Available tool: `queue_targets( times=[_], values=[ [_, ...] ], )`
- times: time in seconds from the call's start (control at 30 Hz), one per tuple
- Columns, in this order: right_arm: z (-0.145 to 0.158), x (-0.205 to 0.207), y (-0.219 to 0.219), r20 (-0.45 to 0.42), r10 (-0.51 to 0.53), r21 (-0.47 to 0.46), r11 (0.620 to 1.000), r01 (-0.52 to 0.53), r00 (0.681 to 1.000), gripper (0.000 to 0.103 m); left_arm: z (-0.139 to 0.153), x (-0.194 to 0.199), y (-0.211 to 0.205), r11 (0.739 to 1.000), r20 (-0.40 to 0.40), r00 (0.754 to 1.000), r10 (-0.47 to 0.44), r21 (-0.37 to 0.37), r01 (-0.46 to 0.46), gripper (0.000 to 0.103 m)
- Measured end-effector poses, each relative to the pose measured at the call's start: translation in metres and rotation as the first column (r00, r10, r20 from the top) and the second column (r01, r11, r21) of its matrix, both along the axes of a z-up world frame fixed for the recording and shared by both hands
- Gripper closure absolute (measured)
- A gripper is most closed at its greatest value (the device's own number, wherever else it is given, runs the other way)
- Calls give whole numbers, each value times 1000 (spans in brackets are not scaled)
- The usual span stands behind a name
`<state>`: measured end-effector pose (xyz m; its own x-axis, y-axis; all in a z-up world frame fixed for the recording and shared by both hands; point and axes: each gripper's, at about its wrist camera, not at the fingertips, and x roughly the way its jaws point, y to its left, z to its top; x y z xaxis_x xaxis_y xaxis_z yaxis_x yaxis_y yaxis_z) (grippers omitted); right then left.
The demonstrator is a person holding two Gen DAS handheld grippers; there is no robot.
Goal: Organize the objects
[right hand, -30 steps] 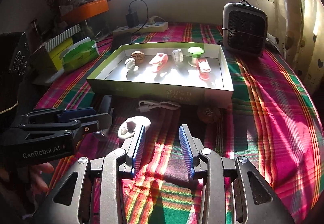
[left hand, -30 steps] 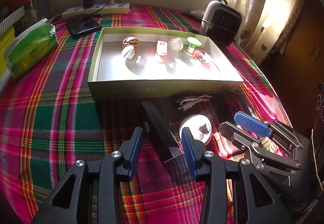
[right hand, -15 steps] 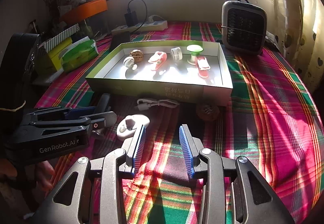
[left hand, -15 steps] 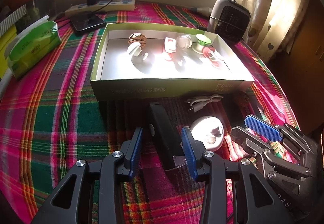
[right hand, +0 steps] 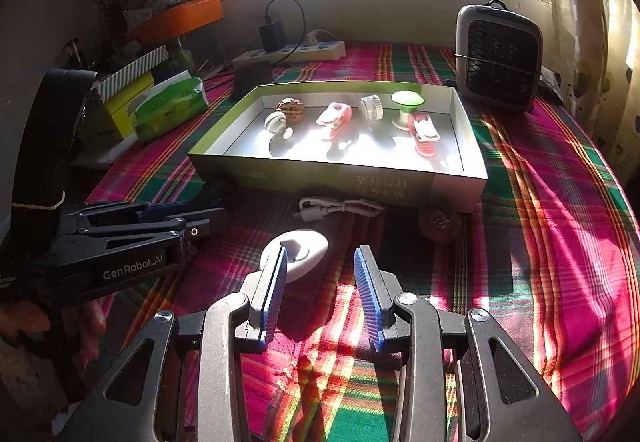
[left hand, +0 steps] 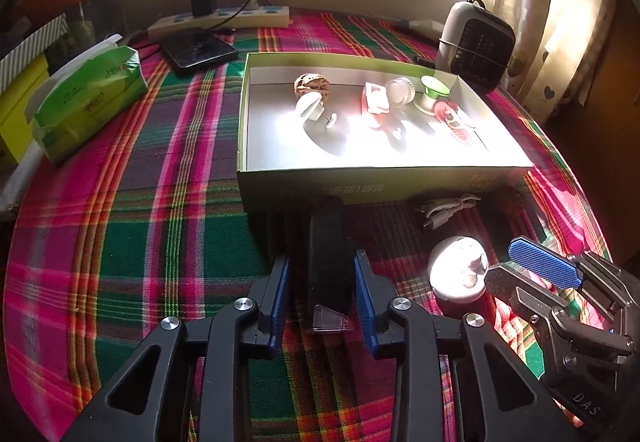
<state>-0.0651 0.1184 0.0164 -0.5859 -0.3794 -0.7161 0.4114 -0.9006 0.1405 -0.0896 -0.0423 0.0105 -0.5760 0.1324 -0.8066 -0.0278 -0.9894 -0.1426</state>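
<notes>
- Left claw (left hand: 320, 296) low over the plaid cloth (left hand: 160, 202) that covers the worktop. Its jaws are closing around a long black bar-shaped object (left hand: 327, 262). Blue pads sit either side of the bar with a thin gap on each side; no contact visible.
- The black bar lies flat on the cloth. Its far end reaches the front wall of the green cardboard box (left hand: 360, 186), its near end has a clear plastic tip.
- Right claw (right hand: 320, 290) hovers above the cloth with jaws parted and nothing between them. A white round puck-like item (right hand: 298, 252) lies just beyond its left finger, partly hidden by it.
- On the cloth in front of the box: a bundled white cable (right hand: 340, 208) and a brown walnut-like ball (right hand: 440, 224), apart from each other.
- Inside the box, along the far side: a second brown ball (left hand: 312, 85), a small white round piece (left hand: 310, 108), a pink-and-white clip (left hand: 375, 104), a white ribbed roll (left hand: 398, 92), a green-topped stand (left hand: 434, 94), and a red-and-white clip (left hand: 454, 116).
- Around: green tissue pack (left hand: 88, 98) at left, dark phone (left hand: 198, 48) and power strip (left hand: 220, 16) at back, small fan heater (right hand: 498, 56) at back right.
</notes>
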Motion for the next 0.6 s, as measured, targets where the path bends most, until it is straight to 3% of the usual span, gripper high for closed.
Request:
queue_targets(
  times=[0.07, 0.17, 0.6],
  values=[
    [-1, -1, -4, 4, 1, -2, 1000, -1, 1000, 66, 0, 0, -2, 1000, -3, 1000, -1, 5, 1, 77],
    [-2, -3, -10, 11, 4, -7, 1000, -4, 1000, 54, -1, 0, -5, 1000, -8, 1000, 2, 1, -2, 78],
    [-16, -13, -32, 46, -18, 66, 998, 15, 999, 54, -3, 2, -11, 1000, -25, 1000, -7, 29, 8, 78]
  ],
)
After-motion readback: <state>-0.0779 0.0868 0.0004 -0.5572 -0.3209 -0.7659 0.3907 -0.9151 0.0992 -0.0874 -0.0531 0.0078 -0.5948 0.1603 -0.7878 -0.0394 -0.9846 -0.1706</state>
